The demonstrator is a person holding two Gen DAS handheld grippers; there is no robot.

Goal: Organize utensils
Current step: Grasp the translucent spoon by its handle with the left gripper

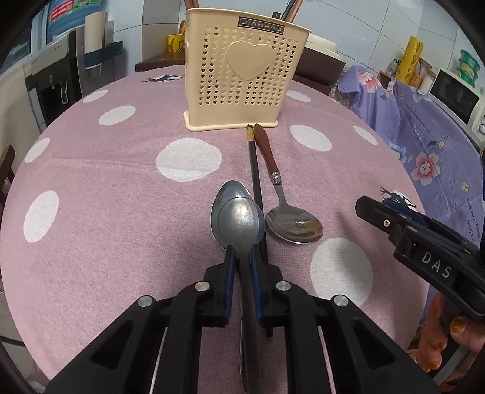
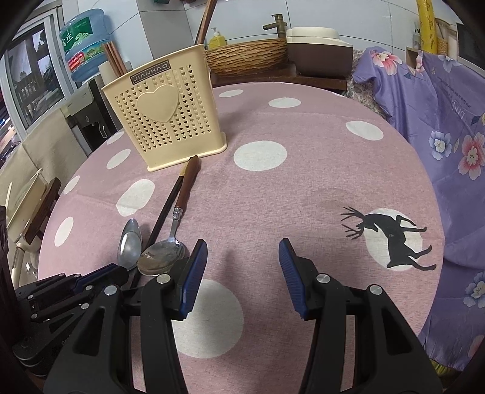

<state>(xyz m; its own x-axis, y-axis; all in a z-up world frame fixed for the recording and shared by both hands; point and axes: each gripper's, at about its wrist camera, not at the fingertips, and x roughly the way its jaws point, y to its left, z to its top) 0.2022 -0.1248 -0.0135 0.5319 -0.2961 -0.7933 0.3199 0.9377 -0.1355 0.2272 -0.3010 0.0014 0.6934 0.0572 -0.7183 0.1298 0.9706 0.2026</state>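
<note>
My left gripper [image 1: 241,257] is shut on the neck of a steel spoon [image 1: 239,219], its bowl pointing forward low over the table; a second steel spoon bowl [image 1: 225,191] shows just under it. A wooden-handled spoon [image 1: 292,224] and a black chopstick [image 1: 254,165] lie beside them, pointing at the cream utensil holder [image 1: 242,72]. In the right wrist view my right gripper [image 2: 242,266] is open and empty over the tablecloth, right of the wooden-handled spoon [image 2: 163,256], the steel spoon [image 2: 129,242], the chopstick [image 2: 165,209] and the holder [image 2: 160,118].
The round table has a pink dotted cloth [image 2: 303,169] with a deer print [image 2: 391,239]. Wooden handles [image 1: 292,12] stand in the holder. A purple floral cloth [image 2: 448,151] hangs at the right. A water dispenser [image 1: 54,81] stands at the left; a basket [image 2: 245,57] sits behind the table.
</note>
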